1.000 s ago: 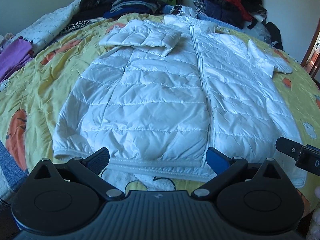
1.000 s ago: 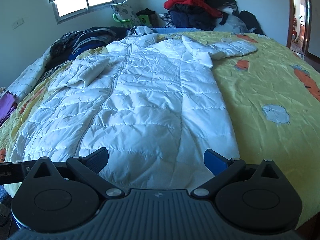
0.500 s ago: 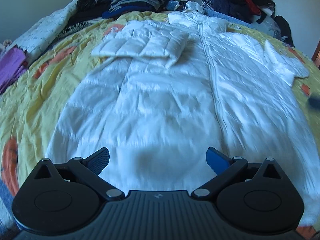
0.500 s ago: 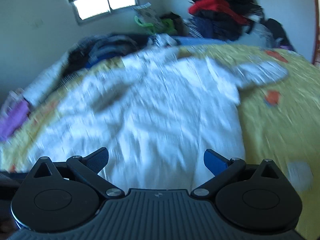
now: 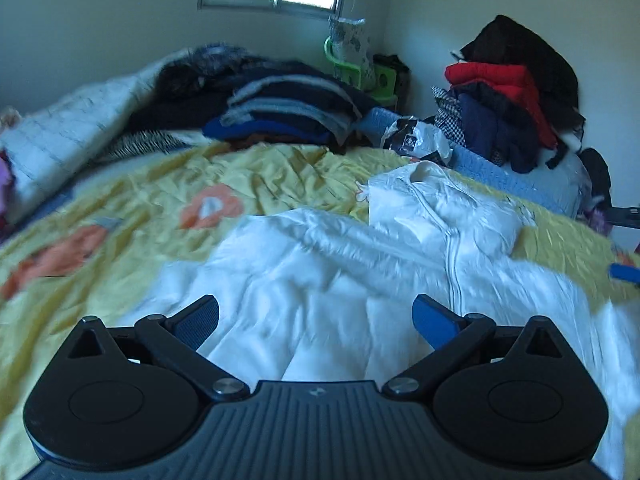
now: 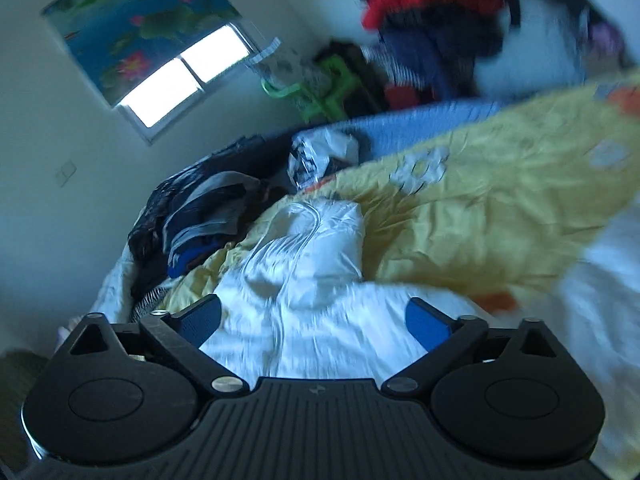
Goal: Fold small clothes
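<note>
A white quilted puffer jacket [image 5: 360, 280] lies front-up on the yellow bedspread, zipper [image 5: 452, 256] running to the collar [image 5: 424, 176]. My left gripper [image 5: 316, 320] is open and empty, low over the jacket's left chest where the folded sleeve lies. The jacket also shows in the right wrist view [image 6: 304, 288], blurred. My right gripper [image 6: 312, 320] is open and empty, tilted, over the upper chest just below the collar [image 6: 316, 220]. The other sleeve [image 6: 600, 272] is a white blur at the right.
The yellow bedspread [image 5: 160, 208] with orange prints covers the bed. Folded dark clothes [image 5: 280, 112] lie stacked at the bed's far side. A pile with a red jacket [image 5: 500, 80] stands in the right corner. A plastic bag [image 5: 416, 140] lies beyond the collar.
Both grippers have moved forward from the jacket's hem up toward the chest and collar. The right gripper has rolled to a tilt. Both stayed open.
</note>
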{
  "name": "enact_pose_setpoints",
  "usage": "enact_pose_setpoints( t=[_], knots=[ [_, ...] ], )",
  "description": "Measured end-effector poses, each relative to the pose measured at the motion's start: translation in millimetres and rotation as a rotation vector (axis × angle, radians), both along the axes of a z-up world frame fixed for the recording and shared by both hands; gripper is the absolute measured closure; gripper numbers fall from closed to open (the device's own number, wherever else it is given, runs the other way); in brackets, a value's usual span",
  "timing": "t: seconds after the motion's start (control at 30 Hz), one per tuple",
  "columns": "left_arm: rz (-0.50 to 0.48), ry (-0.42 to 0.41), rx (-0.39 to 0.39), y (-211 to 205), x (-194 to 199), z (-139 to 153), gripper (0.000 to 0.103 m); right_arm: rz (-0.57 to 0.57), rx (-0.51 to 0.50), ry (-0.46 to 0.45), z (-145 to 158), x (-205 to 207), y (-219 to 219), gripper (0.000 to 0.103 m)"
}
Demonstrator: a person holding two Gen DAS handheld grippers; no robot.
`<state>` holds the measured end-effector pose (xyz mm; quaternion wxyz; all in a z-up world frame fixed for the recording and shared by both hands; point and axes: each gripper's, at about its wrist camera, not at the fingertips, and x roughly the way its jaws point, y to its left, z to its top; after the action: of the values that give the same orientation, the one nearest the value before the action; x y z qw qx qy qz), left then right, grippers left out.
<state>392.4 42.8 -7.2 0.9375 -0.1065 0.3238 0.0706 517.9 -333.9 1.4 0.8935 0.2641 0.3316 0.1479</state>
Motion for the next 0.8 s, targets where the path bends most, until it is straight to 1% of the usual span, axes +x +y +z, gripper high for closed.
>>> enact_pose_setpoints(
  t=[0.07, 0.13, 0.17, 0.23, 0.3, 0.37, 0.43, 0.5, 0.57, 0.63, 0.7, 0.73, 0.77, 0.8],
  knots=[
    [-0.001, 0.018, -0.035, 2, 22, -11, 0.0, -0.017, 0.057, 0.05, -19, 49, 0, 0.006],
    [-0.007, 0.036, -0.068, 4, 37, -22, 0.0, -0.052, 0.085, 0.099, -40, 92, 0, 0.006],
    [-0.011, 0.045, -0.088, 5, 42, -27, 0.0, -0.076, 0.107, 0.123, -51, 109, 0, 0.007],
    [-0.025, 0.054, -0.132, 7, 46, -37, 0.0, -0.085, 0.181, 0.17, -71, 141, 0, 0.01],
    [-0.04, 0.042, -0.149, 10, 46, -43, 0.0, -0.071, 0.266, 0.195, -85, 166, 1, 0.012],
    [-0.056, 0.002, -0.142, 10, 45, -48, 0.0, -0.038, 0.323, 0.188, -94, 185, 5, 0.014],
    [-0.063, -0.026, -0.124, 9, 43, -54, 0.0, -0.016, 0.303, 0.205, -102, 199, 11, 0.015],
    [-0.079, -0.031, -0.13, 9, 45, -58, 0.0, -0.005, 0.278, 0.237, -113, 211, 19, 0.017],
    [-0.098, -0.033, -0.135, 9, 45, -60, 0.0, 0.014, 0.28, 0.25, -121, 219, 25, 0.022],
    [-0.128, -0.047, -0.144, 9, 42, -59, 0.0, 0.035, 0.279, 0.239, -123, 227, 33, 0.026],
    [-0.157, -0.053, -0.153, 9, 36, -56, 0.0, 0.059, 0.265, 0.21, -120, 235, 41, 0.038],
    [-0.169, -0.056, -0.159, 10, 32, -55, 0.0, 0.071, 0.248, 0.191, -118, 237, 46, 0.059],
    [-0.174, -0.065, -0.166, 12, 26, -54, 0.0, 0.083, 0.217, 0.163, -114, 237, 52, 0.088],
    [-0.174, -0.075, -0.171, 15, 20, -52, 0.0, 0.091, 0.179, 0.139, -109, 235, 58, 0.088]
  ],
)
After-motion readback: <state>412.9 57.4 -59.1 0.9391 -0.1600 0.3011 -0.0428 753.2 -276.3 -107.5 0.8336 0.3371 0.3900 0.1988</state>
